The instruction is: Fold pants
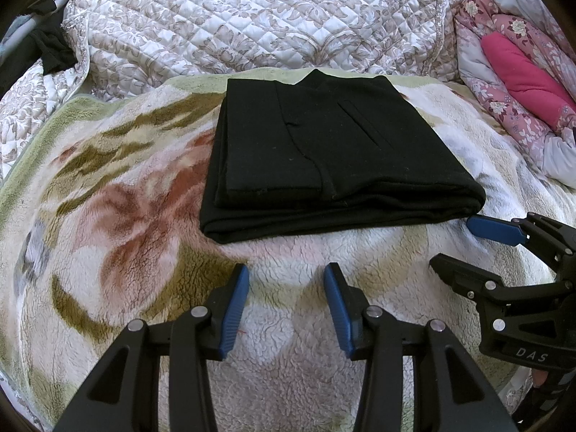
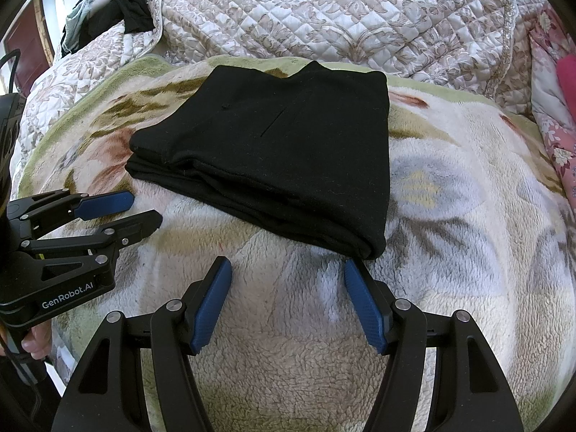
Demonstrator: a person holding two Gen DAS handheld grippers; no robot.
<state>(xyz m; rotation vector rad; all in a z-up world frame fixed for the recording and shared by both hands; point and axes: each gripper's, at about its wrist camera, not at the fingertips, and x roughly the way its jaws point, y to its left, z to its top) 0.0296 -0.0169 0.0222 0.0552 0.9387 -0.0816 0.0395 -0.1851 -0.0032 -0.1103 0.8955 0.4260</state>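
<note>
The black pants (image 1: pixel 334 151) lie folded in a compact stack on the fleece blanket (image 1: pixel 108 216) of the bed, just ahead of both tools. The left tool (image 1: pixel 286 309) and right tool (image 2: pixel 288 302) hover apart from it, jaws open and empty. The right tool is nearer, by the stack's near corner; the fold looks done.

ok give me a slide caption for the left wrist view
Folded black fabric pants lie on the floral fleece blanket, beyond the open, empty left hand-held gripper.

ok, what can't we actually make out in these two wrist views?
- Underside and inner layers of the folded black pants: hidden in both views by the top layer.
- Dark clothes pile at the far left: cut off by the fisheye rim in both views.
- Bright pink cloth in the floral quilt: partly wrapped in the left view, cut off by the edge in the right view.
</note>
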